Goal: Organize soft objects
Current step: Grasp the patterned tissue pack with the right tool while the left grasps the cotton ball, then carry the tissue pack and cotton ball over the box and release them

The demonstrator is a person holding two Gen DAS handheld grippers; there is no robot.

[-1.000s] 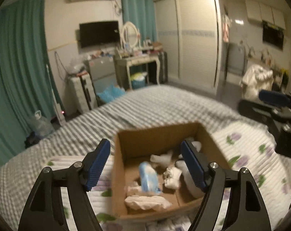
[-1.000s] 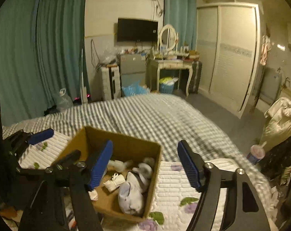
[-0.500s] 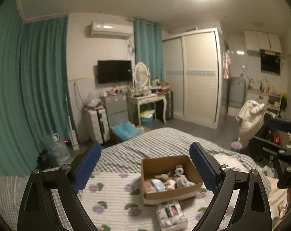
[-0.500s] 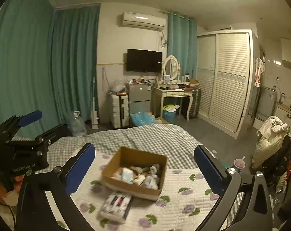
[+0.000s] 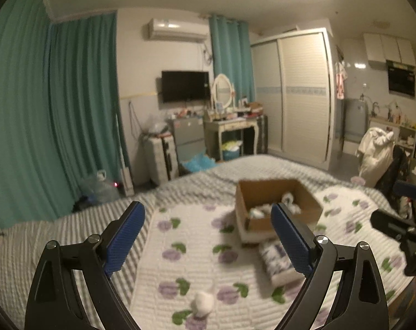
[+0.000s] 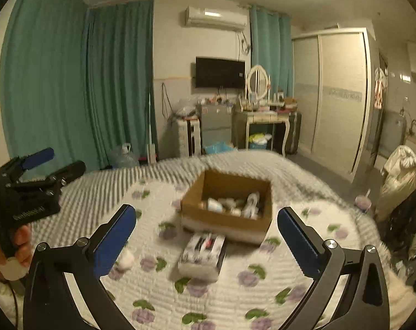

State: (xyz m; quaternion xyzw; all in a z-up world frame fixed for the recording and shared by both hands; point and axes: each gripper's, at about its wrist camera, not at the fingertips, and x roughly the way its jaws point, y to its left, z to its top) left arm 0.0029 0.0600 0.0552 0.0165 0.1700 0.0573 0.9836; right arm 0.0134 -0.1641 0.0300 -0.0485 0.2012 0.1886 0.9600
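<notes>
A brown cardboard box stands on the flowered quilt and holds several white and pale soft items. A wrapped tissue pack lies in front of it. A small white soft ball lies on the quilt nearer to me. My left gripper is open and empty, above the quilt left of the box. My right gripper is open and empty, held back from the box with the pack between its fingers in view.
The bed has a flowered quilt over a grey striped cover. Teal curtains, a dressing table, a wardrobe and a chair with clothes stand around the room beyond the bed.
Both grippers have pulled up and back from the box, then dipped again. The box now looks farther than a second ago. The white ball has come into view on the quilt.
</notes>
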